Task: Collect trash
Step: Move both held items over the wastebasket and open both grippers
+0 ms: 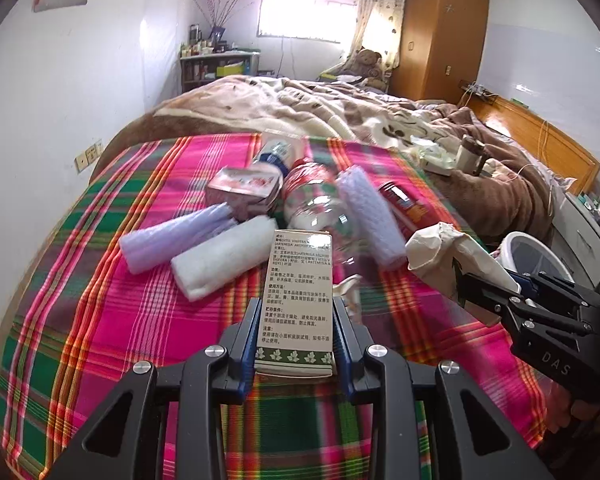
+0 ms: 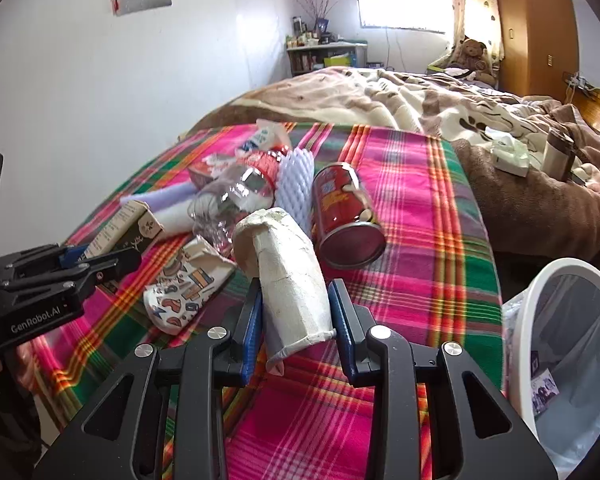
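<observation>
My left gripper [image 1: 298,320] is shut on a small carton with printed text [image 1: 298,300], lifted over the plaid cloth [image 1: 100,300]; the same carton [image 2: 124,226] shows in the right wrist view. My right gripper [image 2: 294,308] is shut on a crumpled off-white paper cup [image 2: 284,272], also seen as cup [image 1: 440,256] from the left. Trash lies on the cloth: a clear plastic bottle [image 1: 316,204], a red can [image 2: 344,216], foam sleeves [image 1: 368,216], a patterned paper cup [image 2: 184,292] and a pink box [image 1: 244,192].
A white bin with a plastic liner [image 2: 560,344] stands at the right beside the bed. A brown blanket [image 1: 340,108] covers the far bed, with a tissue pack [image 2: 508,156] and a flask [image 2: 556,156] on it. A wooden wardrobe [image 1: 444,32] stands behind.
</observation>
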Motion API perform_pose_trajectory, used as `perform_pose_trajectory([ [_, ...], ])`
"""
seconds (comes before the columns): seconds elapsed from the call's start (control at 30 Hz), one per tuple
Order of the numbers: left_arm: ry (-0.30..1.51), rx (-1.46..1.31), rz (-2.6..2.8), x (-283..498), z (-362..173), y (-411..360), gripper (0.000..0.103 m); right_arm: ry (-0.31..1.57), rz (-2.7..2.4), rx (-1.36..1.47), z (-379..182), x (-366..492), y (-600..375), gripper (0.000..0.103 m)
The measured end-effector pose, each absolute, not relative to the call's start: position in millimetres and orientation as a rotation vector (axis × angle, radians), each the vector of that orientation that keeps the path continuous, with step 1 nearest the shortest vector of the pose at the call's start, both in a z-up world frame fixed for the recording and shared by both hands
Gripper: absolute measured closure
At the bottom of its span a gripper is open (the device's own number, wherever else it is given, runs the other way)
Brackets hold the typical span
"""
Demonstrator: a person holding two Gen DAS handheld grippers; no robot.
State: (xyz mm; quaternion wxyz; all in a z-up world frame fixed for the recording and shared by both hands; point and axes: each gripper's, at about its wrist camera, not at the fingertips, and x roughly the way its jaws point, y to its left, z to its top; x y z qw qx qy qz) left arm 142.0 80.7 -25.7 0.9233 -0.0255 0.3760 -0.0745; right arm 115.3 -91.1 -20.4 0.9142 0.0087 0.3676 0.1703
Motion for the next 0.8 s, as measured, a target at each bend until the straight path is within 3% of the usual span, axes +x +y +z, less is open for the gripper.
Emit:
perform_pose_trajectory([
  [0.8,0.651,-0.003,-0.317,115,25,-23,0.07,0.598,0.157,0.137,20,77,-183,0.069],
])
